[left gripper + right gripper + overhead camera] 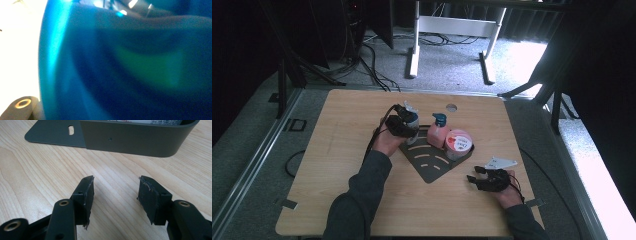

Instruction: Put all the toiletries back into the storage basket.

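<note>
A black corner rack (429, 165) with slots lies at the middle of the wooden table. On it stand a pink pump bottle (438, 134) with a blue top and a tub with a pink lid (458, 142). At the rack's left end my left gripper (404, 126) is shut on a blue bottle (412, 119) with a white top. That blue bottle (125, 70) is pressed close to the left gripper view's camera, blurred. My right gripper (477, 175) rests low at the front right, open, nothing between its pads (115, 195). The rack's wall (130, 137) stands just beyond it.
A round hole (451, 107) sits near the table's far edge. Bare wood stretches to the left and front of the rack. Beyond the table are a white desk frame (452, 30) and cables on the carpet.
</note>
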